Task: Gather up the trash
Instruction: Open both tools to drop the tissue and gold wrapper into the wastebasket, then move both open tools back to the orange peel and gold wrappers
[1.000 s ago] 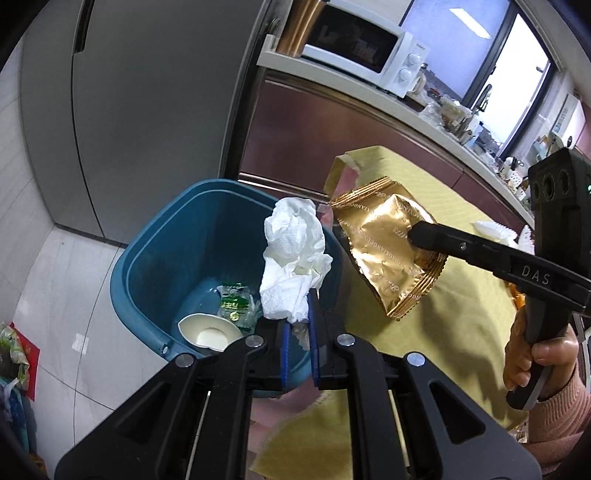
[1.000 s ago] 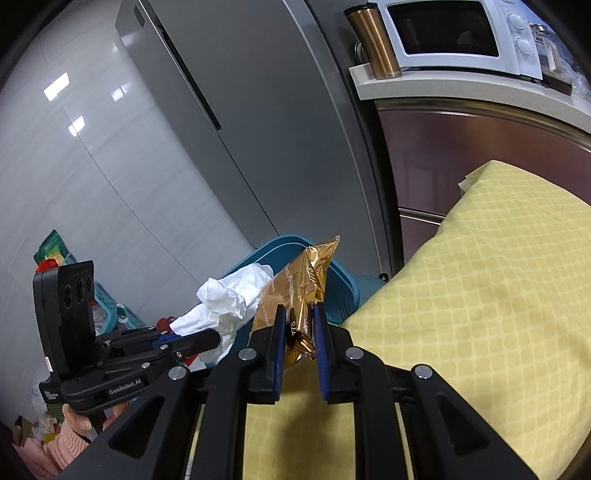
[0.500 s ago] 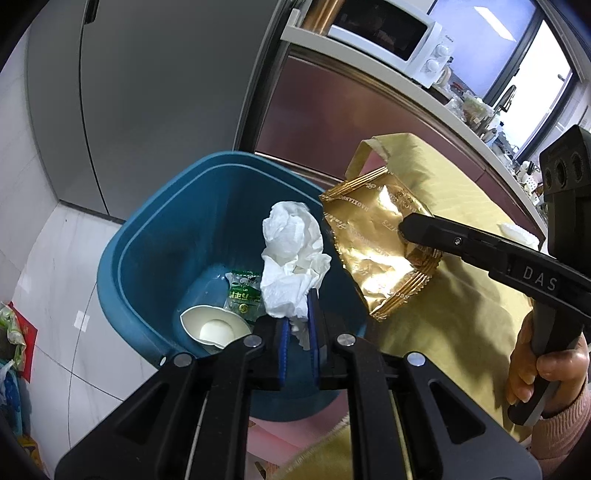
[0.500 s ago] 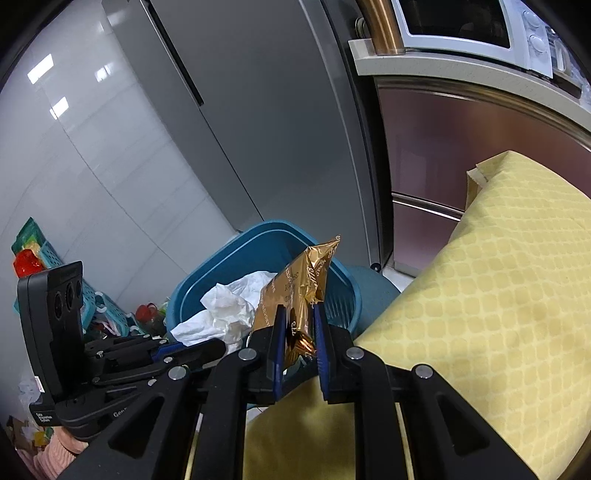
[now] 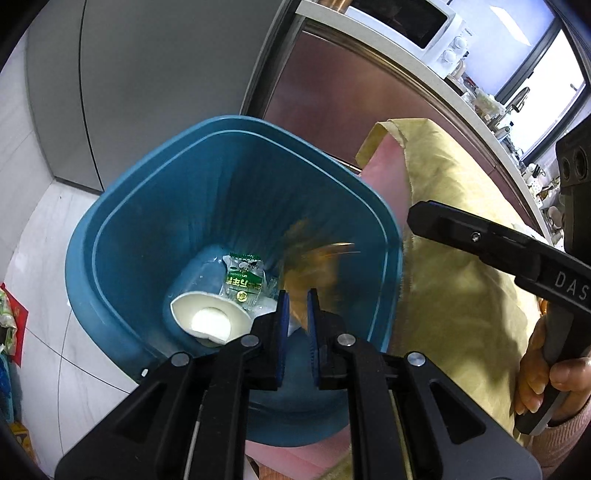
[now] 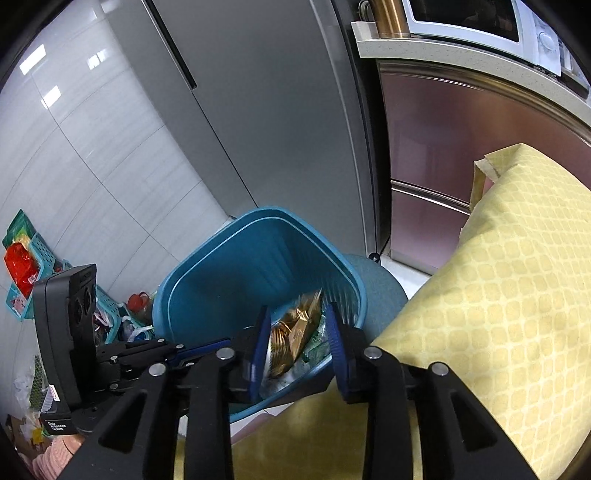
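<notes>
A blue trash bin (image 5: 122, 229) stands on the floor beside the table; it also shows in the right wrist view (image 6: 207, 280). In it lie a white bowl-like piece (image 5: 207, 317) and a green-and-clear wrapper (image 5: 243, 280). A gold snack bag (image 5: 314, 266) is a falling blur inside the bin, also seen in the right wrist view (image 6: 295, 332). My left gripper (image 5: 295, 328) hovers over the bin, jaws slightly apart and empty. My right gripper (image 6: 297, 347) is open and empty above the bin's near rim. The white tissue is out of sight.
A table with a yellow cloth (image 6: 509, 295) lies right of the bin. A grey fridge (image 6: 258, 110) and steel cabinets (image 6: 443, 155) stand behind. A microwave (image 5: 413, 26) sits on the counter. Teal baskets with clutter (image 6: 22, 269) stand on the floor at left.
Both grippers opened over the bin. The white tissue left my left gripper and the gold bag left my right gripper; the bag is dropping into the bin.
</notes>
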Motion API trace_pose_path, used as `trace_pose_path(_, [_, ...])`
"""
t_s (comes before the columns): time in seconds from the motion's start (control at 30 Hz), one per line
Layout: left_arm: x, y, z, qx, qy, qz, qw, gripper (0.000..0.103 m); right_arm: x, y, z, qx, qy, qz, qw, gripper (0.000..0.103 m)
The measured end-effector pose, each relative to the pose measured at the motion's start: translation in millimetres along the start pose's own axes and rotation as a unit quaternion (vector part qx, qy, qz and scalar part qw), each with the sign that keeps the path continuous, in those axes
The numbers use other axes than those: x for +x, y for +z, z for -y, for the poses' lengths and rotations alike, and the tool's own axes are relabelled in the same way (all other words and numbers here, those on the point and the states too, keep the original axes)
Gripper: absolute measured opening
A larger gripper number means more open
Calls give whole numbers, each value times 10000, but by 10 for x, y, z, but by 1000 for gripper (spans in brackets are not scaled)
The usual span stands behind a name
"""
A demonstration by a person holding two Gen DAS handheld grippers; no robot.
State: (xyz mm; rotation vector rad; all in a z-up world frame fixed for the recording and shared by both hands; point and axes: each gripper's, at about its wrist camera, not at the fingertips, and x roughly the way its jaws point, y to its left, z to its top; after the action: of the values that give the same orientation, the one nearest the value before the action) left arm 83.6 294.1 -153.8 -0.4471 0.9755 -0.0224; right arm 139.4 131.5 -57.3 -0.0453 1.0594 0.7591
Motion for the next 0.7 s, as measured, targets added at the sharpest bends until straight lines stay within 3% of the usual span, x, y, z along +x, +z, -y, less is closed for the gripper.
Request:
trace_pose_path(0.37, [-234,-43,94,169,-113,277,9994,15,-160,-100,102,30,214,160,9996,31])
trace_pose_path(0.7, [-697,-122,624,897,-432,851,9914,37,-826,-343,252,-32,489,705,9963,44])
